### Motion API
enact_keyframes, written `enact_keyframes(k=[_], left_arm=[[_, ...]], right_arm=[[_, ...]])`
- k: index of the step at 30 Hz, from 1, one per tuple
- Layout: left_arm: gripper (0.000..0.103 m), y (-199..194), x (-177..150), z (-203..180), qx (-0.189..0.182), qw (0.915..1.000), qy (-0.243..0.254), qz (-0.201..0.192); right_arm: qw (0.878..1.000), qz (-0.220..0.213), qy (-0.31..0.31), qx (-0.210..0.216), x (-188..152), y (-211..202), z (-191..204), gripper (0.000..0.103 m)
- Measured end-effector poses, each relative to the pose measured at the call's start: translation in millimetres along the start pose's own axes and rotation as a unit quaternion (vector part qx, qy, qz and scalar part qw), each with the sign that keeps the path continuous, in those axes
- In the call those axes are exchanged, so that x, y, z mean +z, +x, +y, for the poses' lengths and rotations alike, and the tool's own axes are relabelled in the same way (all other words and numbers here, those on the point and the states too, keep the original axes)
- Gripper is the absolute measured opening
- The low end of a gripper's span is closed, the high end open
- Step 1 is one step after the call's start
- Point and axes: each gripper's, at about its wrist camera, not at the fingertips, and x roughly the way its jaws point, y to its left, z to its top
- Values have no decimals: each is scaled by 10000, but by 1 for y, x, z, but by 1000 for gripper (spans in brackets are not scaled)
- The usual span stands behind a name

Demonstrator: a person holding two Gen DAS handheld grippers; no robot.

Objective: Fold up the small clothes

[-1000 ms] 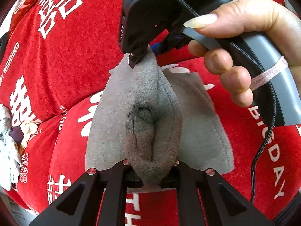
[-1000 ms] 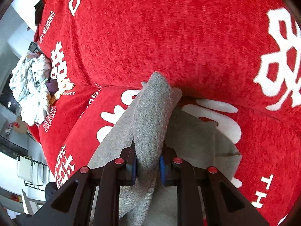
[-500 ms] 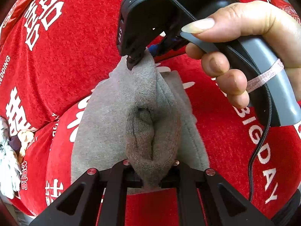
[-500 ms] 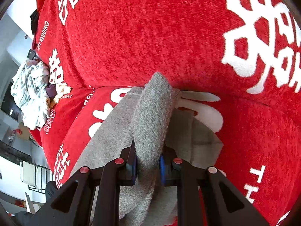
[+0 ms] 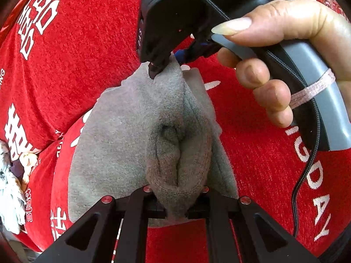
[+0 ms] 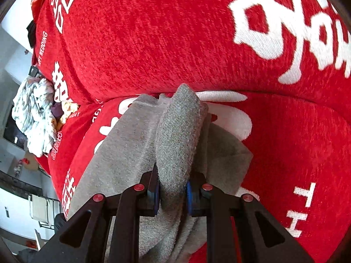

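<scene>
A small grey knit garment [image 5: 122,144] lies on a red sofa cover with white lettering. My left gripper [image 5: 177,199] is shut on a bunched edge of it at the near side. My right gripper [image 5: 166,65], held by a hand [image 5: 276,50], is shut on the far edge. In the right wrist view the right gripper [image 6: 173,192] pinches a rolled fold of the grey garment [image 6: 177,131], and the rest drapes down onto the seat.
The red sofa backrest [image 6: 175,35] rises just behind the garment. A crumpled pile of white and patterned clothes [image 6: 35,114] lies at the left end of the seat. A black cable [image 5: 305,175] hangs from the right gripper's handle.
Both grippers have carried the held edge leftward and toward the backrest. More of the grey cloth now lies spread to the left, less to the right.
</scene>
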Motion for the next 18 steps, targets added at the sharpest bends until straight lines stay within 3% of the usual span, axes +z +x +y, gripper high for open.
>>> enact_keyframes(k=[18], left_arm=[[10,2,-7,-20,332,9988,367,-27]], right_arm=[[9960,-327,647,527,-24,-1,-39,20]])
